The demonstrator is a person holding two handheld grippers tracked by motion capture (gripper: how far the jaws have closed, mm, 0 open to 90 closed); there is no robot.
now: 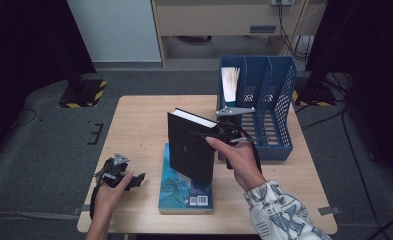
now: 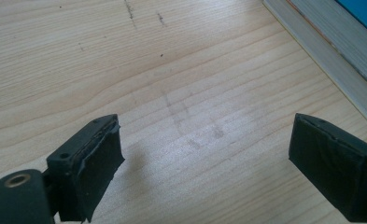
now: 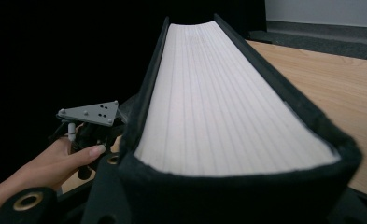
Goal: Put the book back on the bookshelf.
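Seen from the high view: right tongs (image 1: 215, 134) clamped on a thick black hardcover book (image 1: 190, 147), held upright and slightly tilted above the middle of the wooden counter (image 1: 134, 125), white page edges turned up and toward the far side. Directly beneath, lying flat, a teal paperback (image 1: 184, 187) with a barcode near its close corner. Behind and to the right, a blue mesh file organiser (image 1: 266, 100) with pale papers in its leftmost slot. Near the left front corner of the counter, left tongs (image 1: 134, 181) held low in the person's hand, well apart from both books. From the left gripper view: left tongs (image 2: 204, 163) spread wide over bare wood grain, nothing between the black pads, with the page edge of the flat paperback (image 2: 330, 56) crossing the upper right corner. From the right gripper view: black book (image 3: 228, 107) gripped at its near end, page block running away from the camera, and farther off at left the other hand (image 3: 45, 168) with its gripper and grey three-cornered plate (image 3: 90, 113).
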